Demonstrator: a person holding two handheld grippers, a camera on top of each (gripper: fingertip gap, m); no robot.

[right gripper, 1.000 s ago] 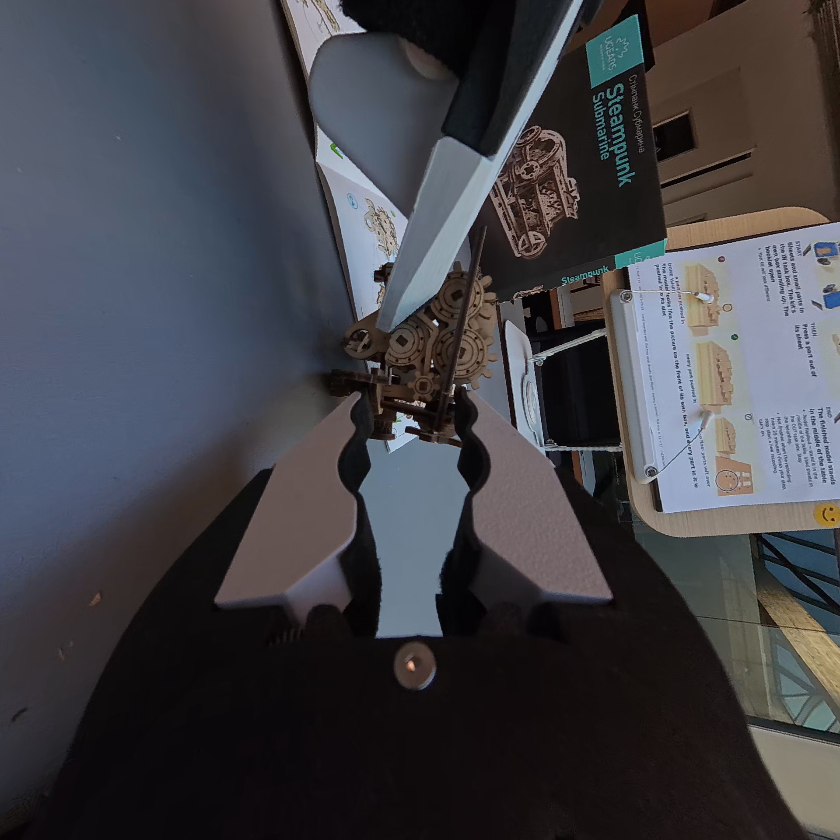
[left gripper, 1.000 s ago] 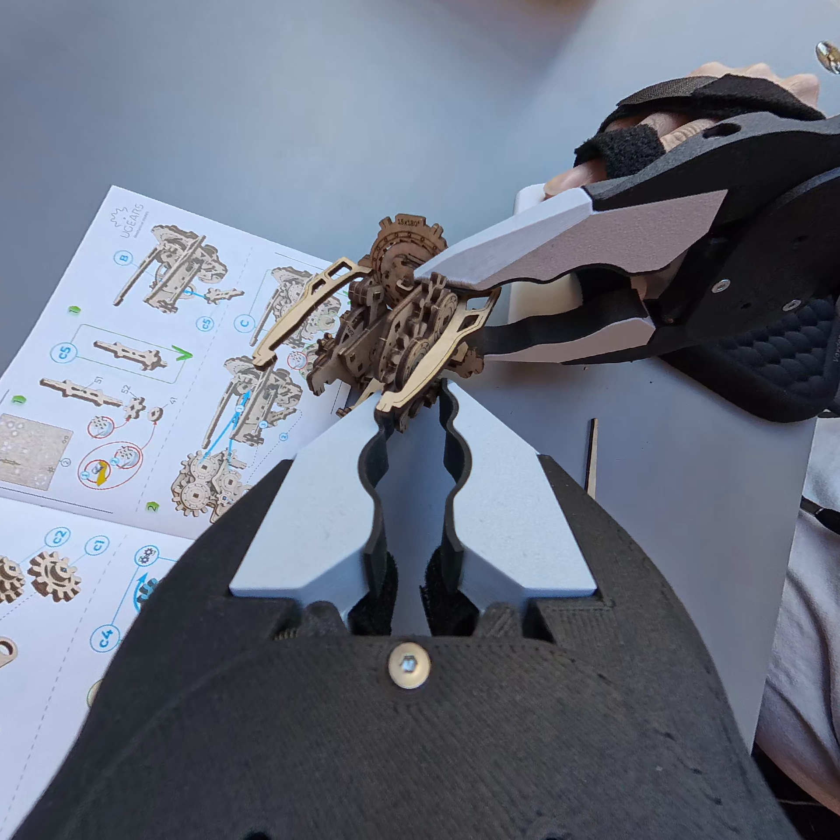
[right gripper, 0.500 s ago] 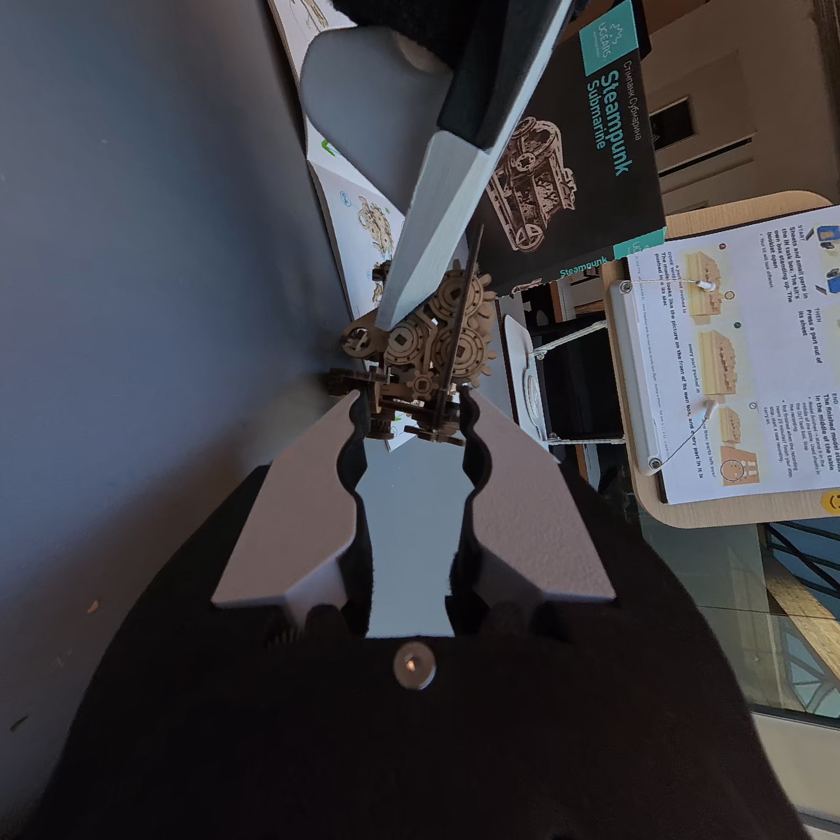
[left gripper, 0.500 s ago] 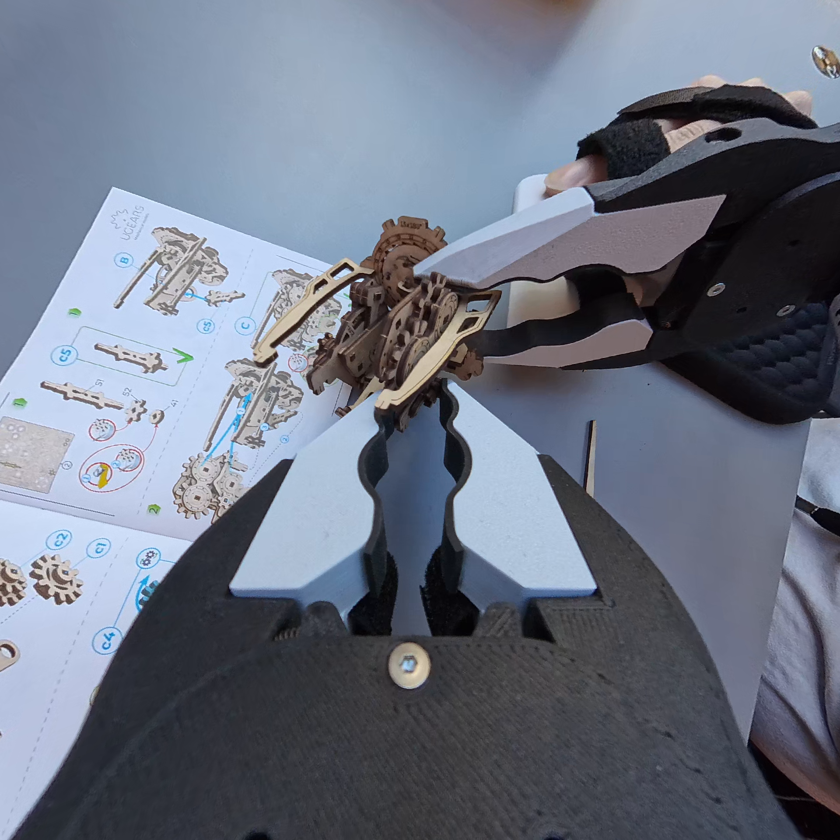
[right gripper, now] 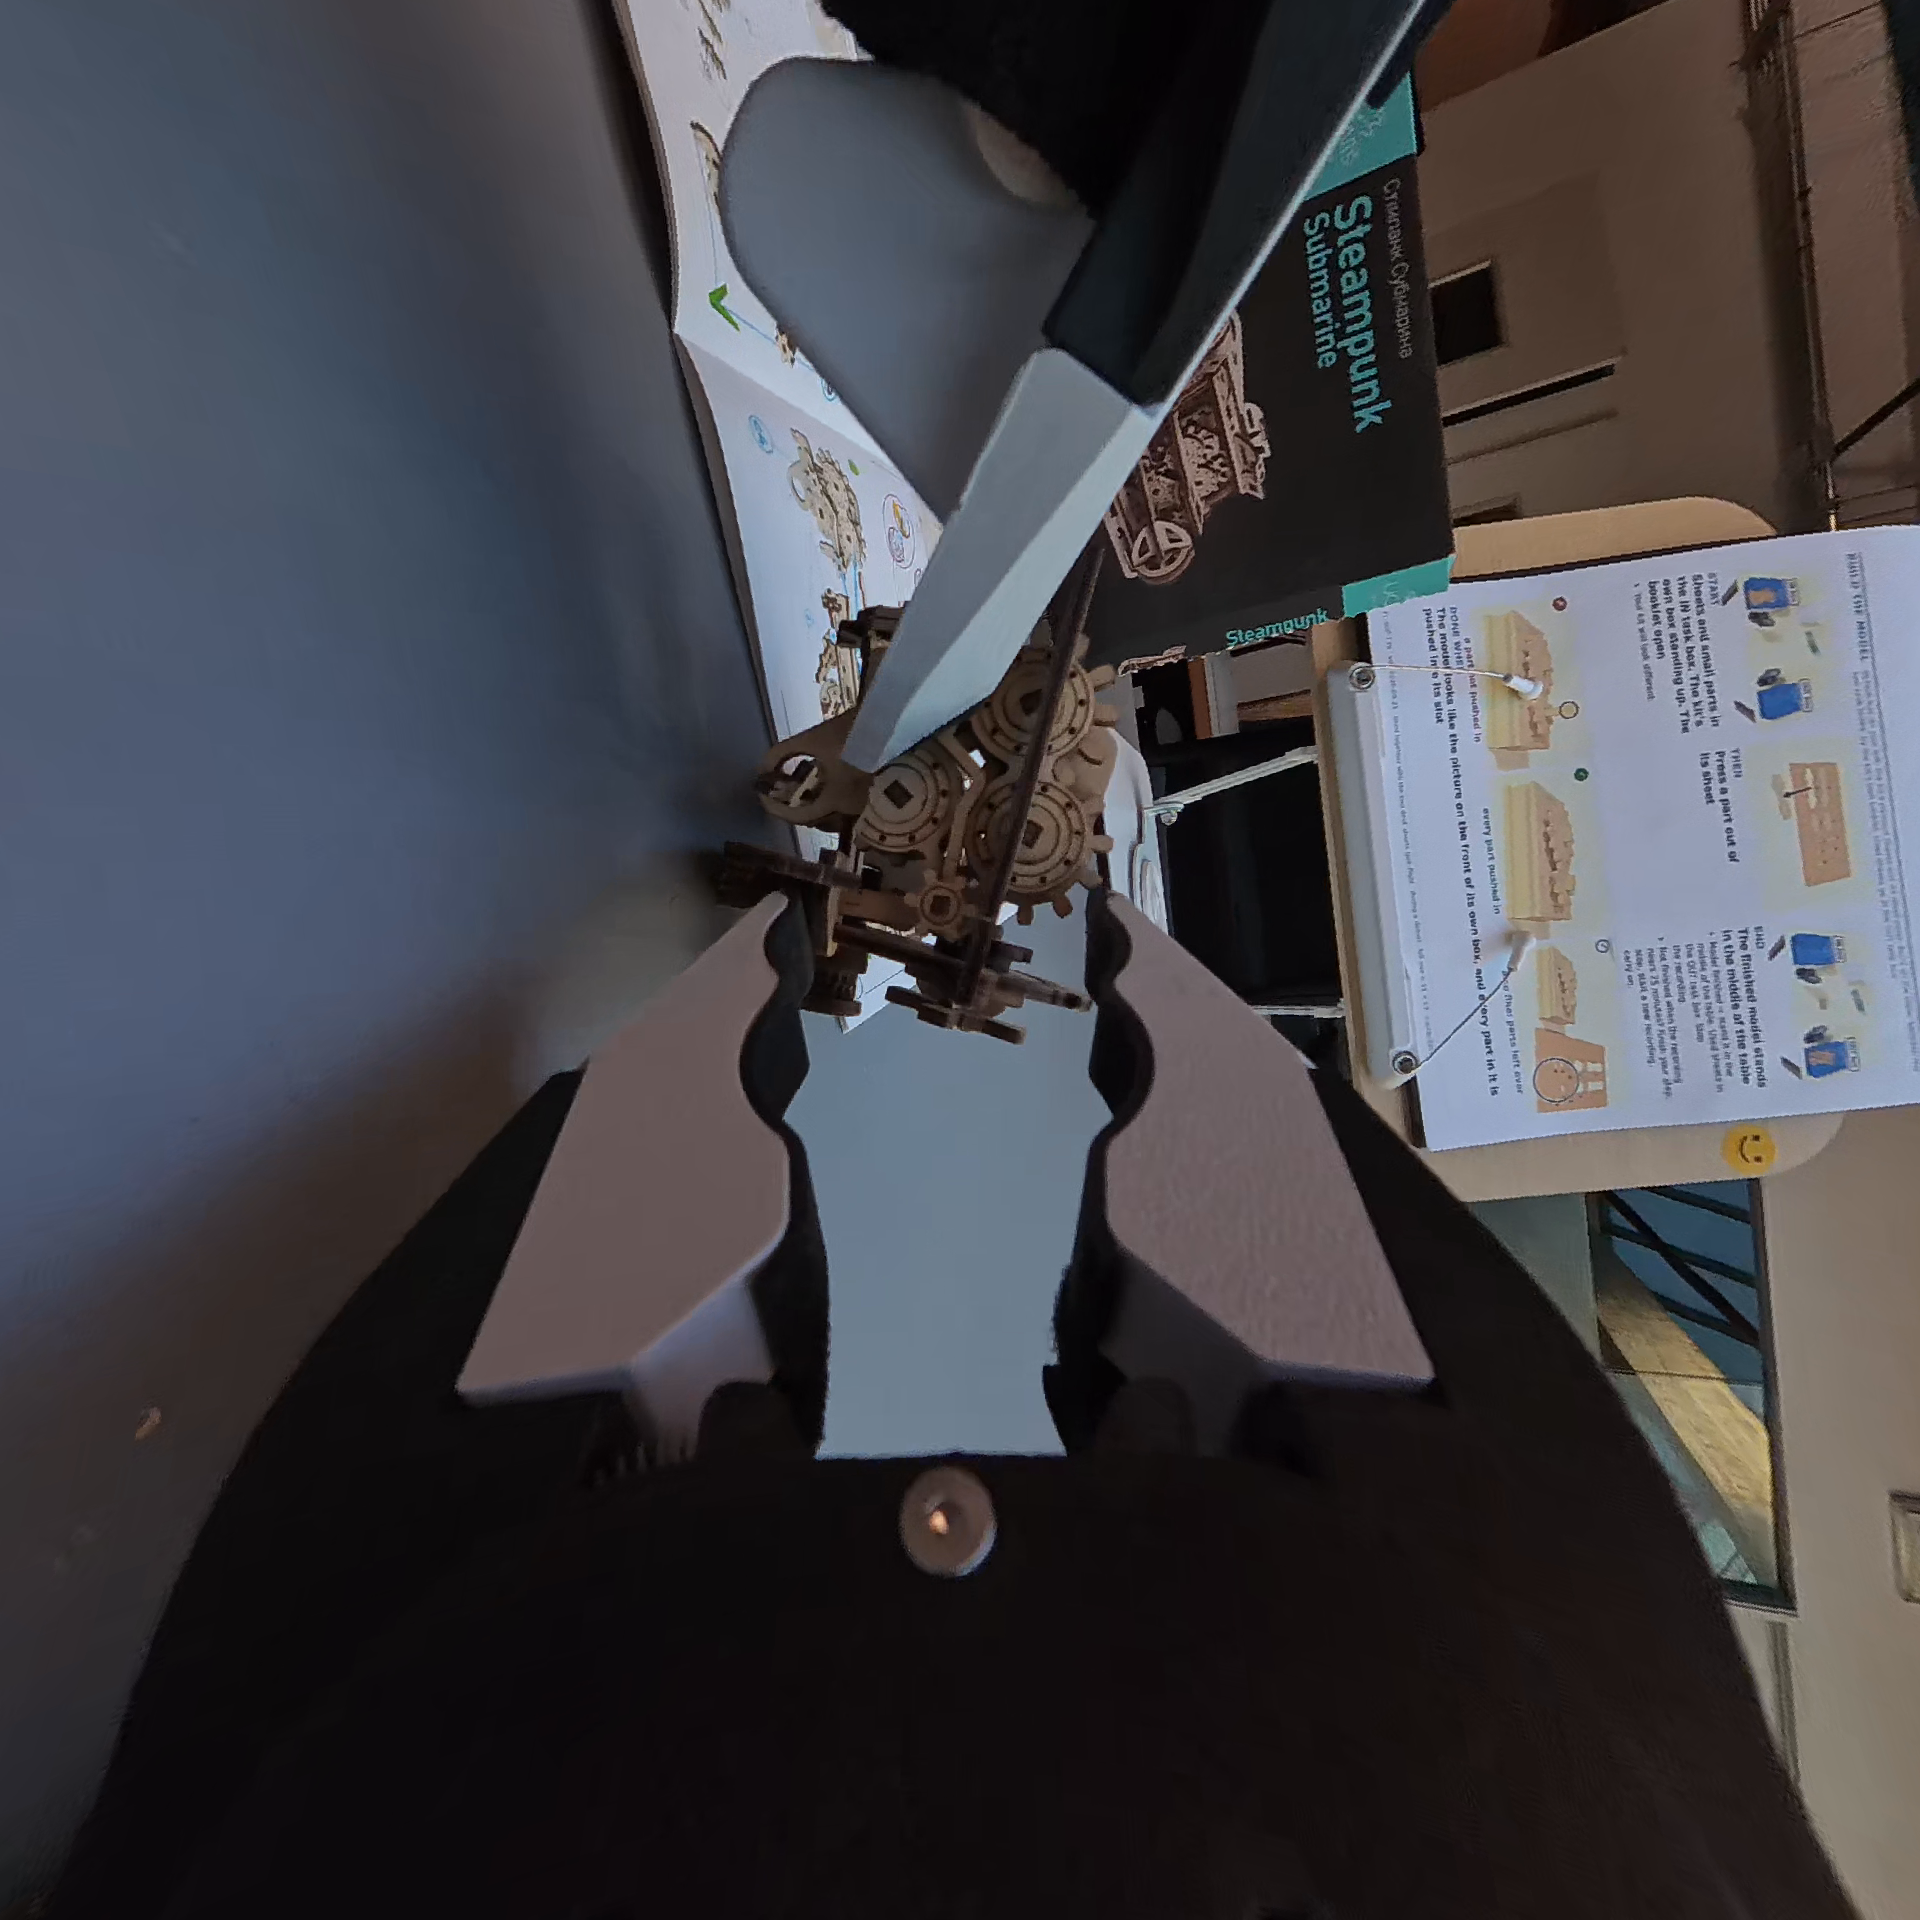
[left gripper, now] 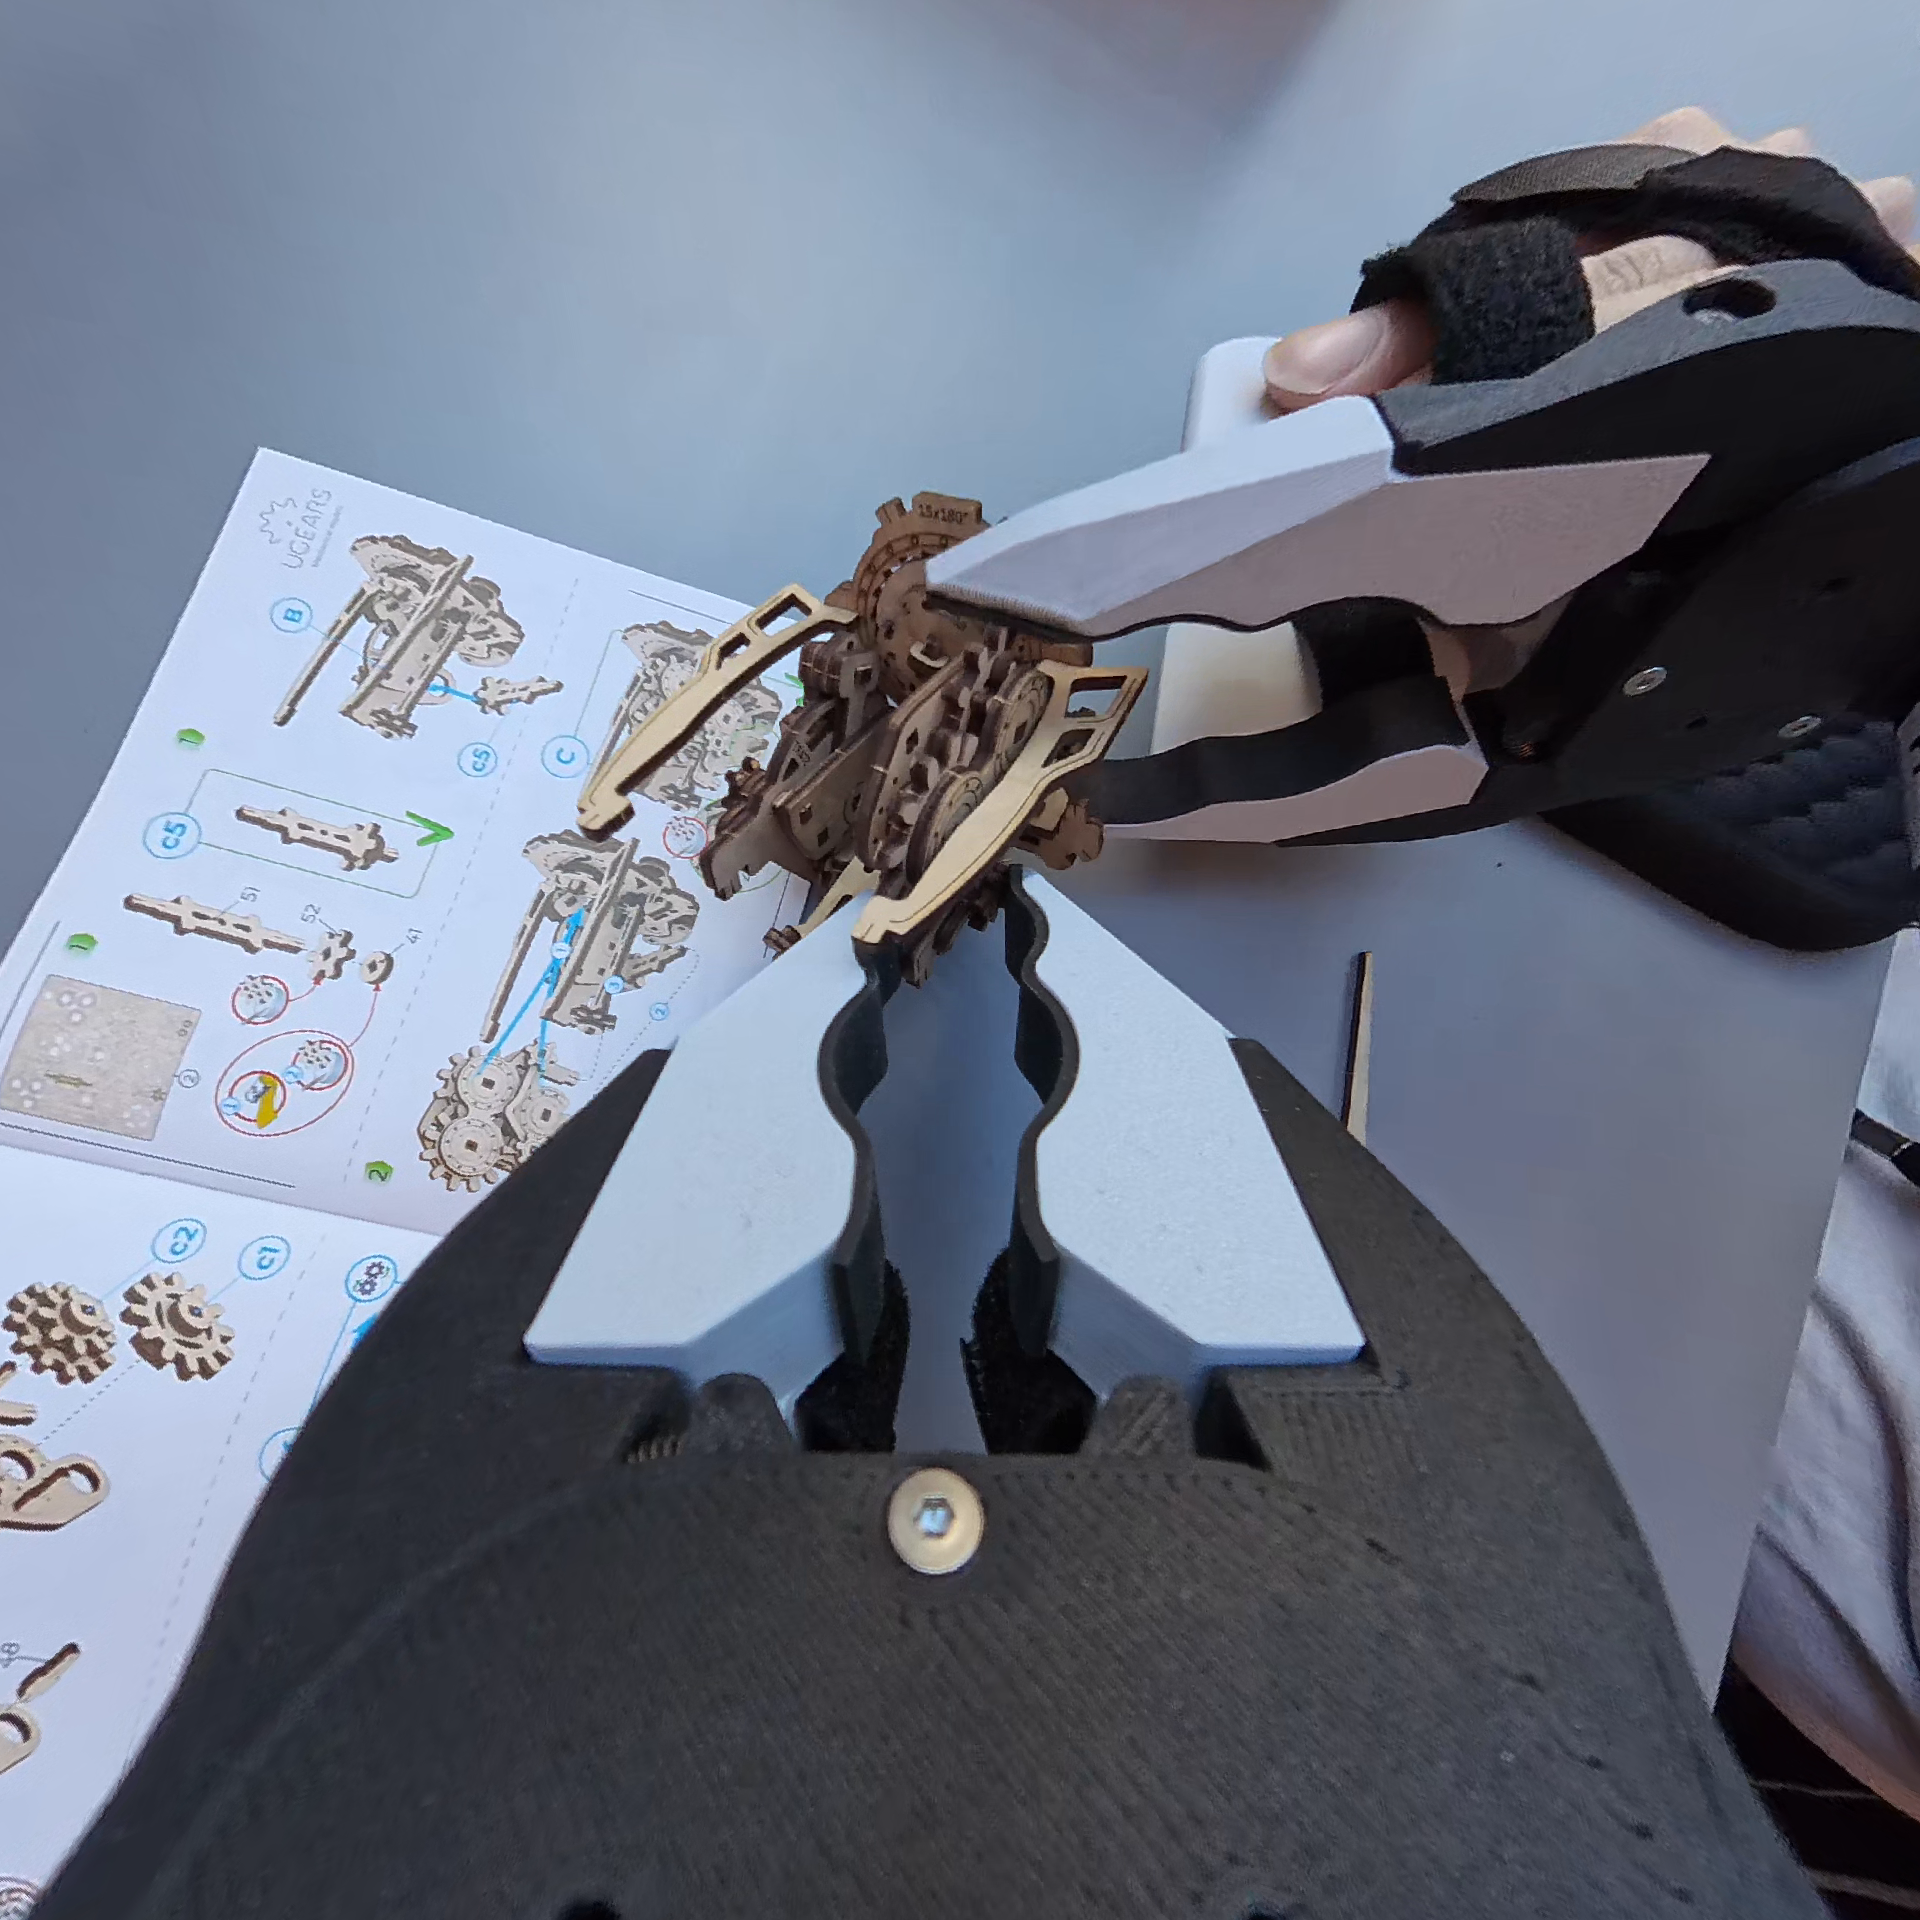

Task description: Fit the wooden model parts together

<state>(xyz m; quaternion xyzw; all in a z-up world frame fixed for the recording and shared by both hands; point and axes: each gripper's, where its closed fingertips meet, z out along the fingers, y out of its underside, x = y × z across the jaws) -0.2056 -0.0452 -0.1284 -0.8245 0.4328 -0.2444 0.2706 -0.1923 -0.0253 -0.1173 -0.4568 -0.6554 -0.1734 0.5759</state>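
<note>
Left wrist view: the wooden model (left gripper: 914, 758), a dense cluster of brown laser-cut gears and plates with two pale curved arms sweeping out to either side, is hanging in the air above the grey worktop (left gripper: 1507, 1091) and the open instruction booklet (left gripper: 260, 935). The left tool (left gripper: 940, 914) is closing narrowly on the model's lower edge, its fingertips gripping one pale arm and the gears behind it. The right tool (left gripper: 1023, 717) is coming in from the right, one grey finger lying over the top gear and the other pressing beneath the gear stack, so it is clamping the model too. The hand (left gripper: 1558, 270) driving it is showing only partly under black straps. The booklet is running off the left edge. A thin stick (left gripper: 1356, 1039) is lying on the worktop.

Right wrist view: the wooden model (right gripper: 966, 821) is sitting between the right tool (right gripper: 935, 935) fingertips, gear faces turned toward the camera, with dark pegs jutting left and down. The left tool (right gripper: 883, 743) is slanting down from above, only one finger being visible, its tip resting on the gears. The kit box (right gripper: 1309, 416) and a printed sheet on a board (right gripper: 1662, 831) are standing behind, both partly cut off; the model's far side is hidden
</note>
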